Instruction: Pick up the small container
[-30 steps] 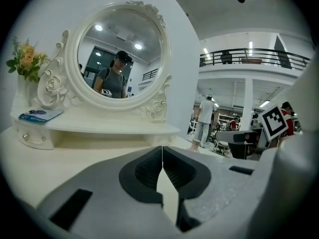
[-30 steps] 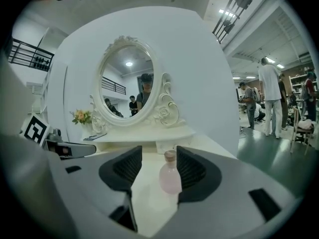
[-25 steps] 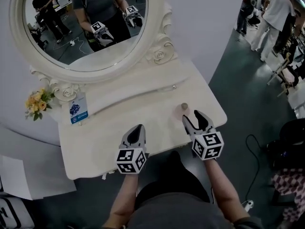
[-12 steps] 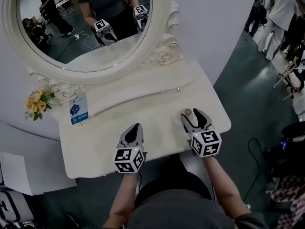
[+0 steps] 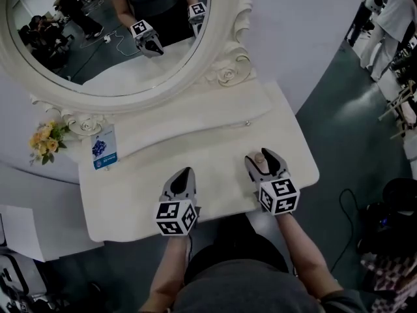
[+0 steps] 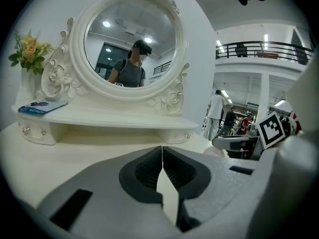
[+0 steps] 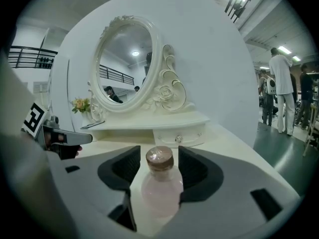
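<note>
The small container (image 5: 259,158) is a pale pink bottle with a brown cap, standing upright on the white dressing table (image 5: 215,145) near its right front corner. My right gripper (image 5: 260,154) is open, one jaw on each side of it. In the right gripper view the container (image 7: 160,180) stands between the pads, with a gap on both sides of its cap, so my right gripper (image 7: 159,156) has no grip on it. My left gripper (image 5: 184,175) rests low over the table's front middle. Its jaws meet at the tips, so my left gripper (image 6: 162,151) is shut and holds nothing.
An oval mirror (image 5: 111,38) in an ornate white frame stands at the back on a raised shelf with a small drawer knob (image 5: 247,123). Yellow flowers (image 5: 43,139) and a blue card (image 5: 103,149) sit at the back left. The table's right edge (image 5: 309,158) is close to the right gripper.
My right gripper has moved forward and slightly left, so the container that stood ahead of its tips is now between its jaws. The left gripper has barely moved.
</note>
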`<state>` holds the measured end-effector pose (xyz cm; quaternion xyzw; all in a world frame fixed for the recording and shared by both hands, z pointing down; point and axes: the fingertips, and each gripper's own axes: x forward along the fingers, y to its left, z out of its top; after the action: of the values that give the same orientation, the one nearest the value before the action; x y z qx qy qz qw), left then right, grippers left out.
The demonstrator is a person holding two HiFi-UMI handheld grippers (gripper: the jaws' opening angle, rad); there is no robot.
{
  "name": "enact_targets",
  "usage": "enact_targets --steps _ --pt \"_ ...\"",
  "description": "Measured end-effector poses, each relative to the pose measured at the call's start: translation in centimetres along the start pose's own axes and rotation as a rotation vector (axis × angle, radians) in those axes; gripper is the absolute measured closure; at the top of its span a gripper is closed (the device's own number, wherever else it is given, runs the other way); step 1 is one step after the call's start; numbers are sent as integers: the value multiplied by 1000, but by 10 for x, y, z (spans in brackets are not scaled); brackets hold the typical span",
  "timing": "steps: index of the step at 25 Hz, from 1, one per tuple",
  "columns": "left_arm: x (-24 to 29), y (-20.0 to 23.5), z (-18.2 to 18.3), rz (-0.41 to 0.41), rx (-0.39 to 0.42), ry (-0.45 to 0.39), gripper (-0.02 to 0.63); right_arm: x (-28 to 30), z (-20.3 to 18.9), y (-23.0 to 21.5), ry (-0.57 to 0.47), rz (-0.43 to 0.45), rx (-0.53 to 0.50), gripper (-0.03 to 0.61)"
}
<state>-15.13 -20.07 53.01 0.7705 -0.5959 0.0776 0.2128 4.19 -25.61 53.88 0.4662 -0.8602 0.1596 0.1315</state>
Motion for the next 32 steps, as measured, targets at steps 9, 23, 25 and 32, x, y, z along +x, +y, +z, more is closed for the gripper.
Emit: enact_targets --steps 9,23,25,32 --pt "10 6 -7 14 -13 26 606 10 -10 -1 20 8 -18 351" --pt "18 -1 -13 22 -21 48 606 11 -11 -4 -8 -4 -69 393" --pt "19 -2 -13 23 -21 47 606 10 -10 -3 -10 -4 -85 400" --pt "20 -2 -12 29 -26 44 606 10 -9 -1 -18 -6 -120 426"
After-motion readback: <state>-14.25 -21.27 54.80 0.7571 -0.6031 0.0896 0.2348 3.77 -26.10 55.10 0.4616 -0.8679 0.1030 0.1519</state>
